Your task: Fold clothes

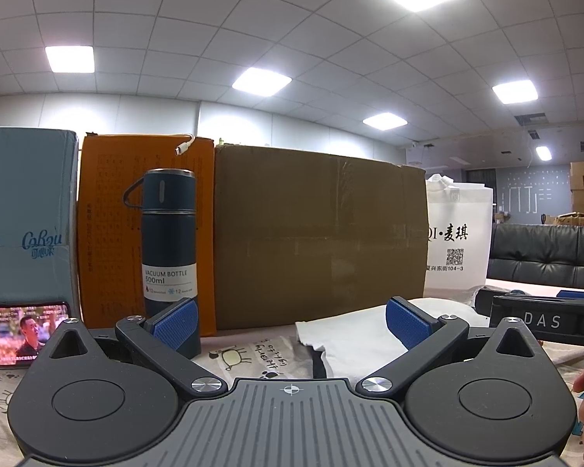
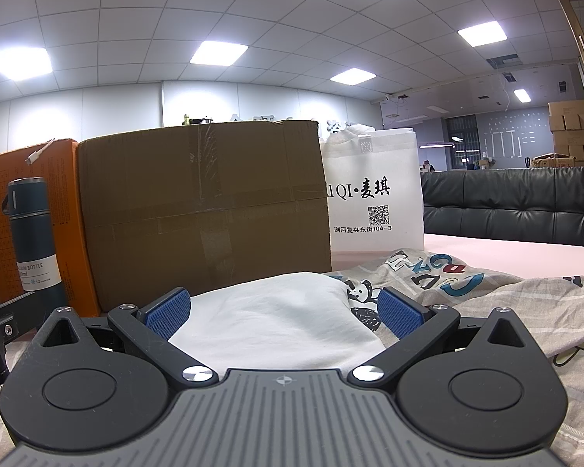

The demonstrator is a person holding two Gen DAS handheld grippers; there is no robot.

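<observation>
Left gripper [image 1: 291,323], right gripper [image 2: 284,313]: black linkage arms, silver pivot screws, blue cross-hatched pads [image 1: 175,321], grey ribbed base with crosshair mark.

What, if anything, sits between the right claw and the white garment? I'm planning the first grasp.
Nothing visible does. The right claw is open, and the folded white cloth garment lies directly ahead between its blue pads. The brown cardboard box stands beyond the garment, not in front.

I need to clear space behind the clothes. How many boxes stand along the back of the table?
3, side by side: a blue-grey box at far left, an orange box behind the vacuum bottle, and a large brown cardboard box beside it. Others may be hidden.
</observation>
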